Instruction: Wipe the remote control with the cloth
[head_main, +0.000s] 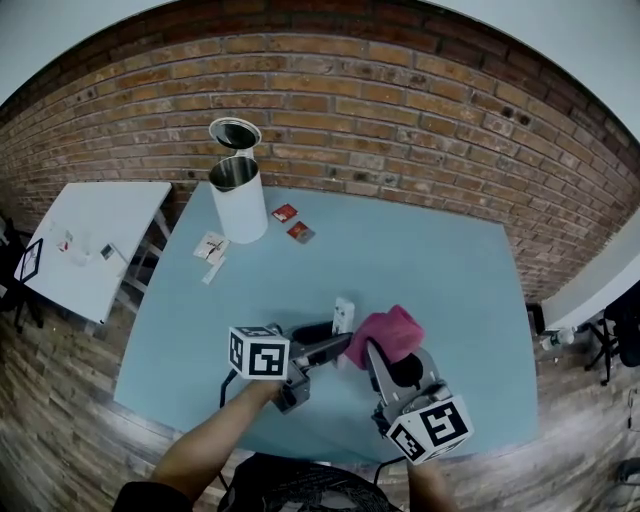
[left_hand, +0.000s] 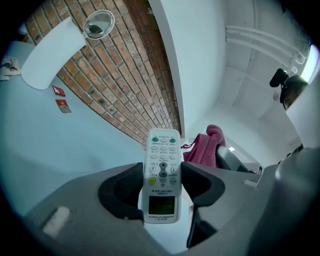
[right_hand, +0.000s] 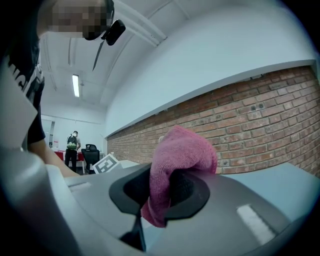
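A white remote control (left_hand: 162, 175) stands on end between the jaws of my left gripper (left_hand: 161, 184), buttons facing the camera, and the jaws are shut on its sides. In the head view the remote (head_main: 343, 316) rises above the blue table (head_main: 420, 260), with the left gripper (head_main: 336, 338) coming in from the left. My right gripper (right_hand: 162, 192) is shut on a pink cloth (right_hand: 181, 155), which bunches over the jaws. The cloth (head_main: 390, 332) hangs just right of the remote, close beside it; I cannot tell whether they touch. The right gripper (head_main: 395, 354) sits below the cloth.
A white cylindrical bin (head_main: 238, 196) with its lid up stands at the table's far left. Two red packets (head_main: 292, 222) and some paper slips (head_main: 210, 247) lie near it. A white side table (head_main: 95, 240) stands to the left, a brick wall (head_main: 400, 110) behind.
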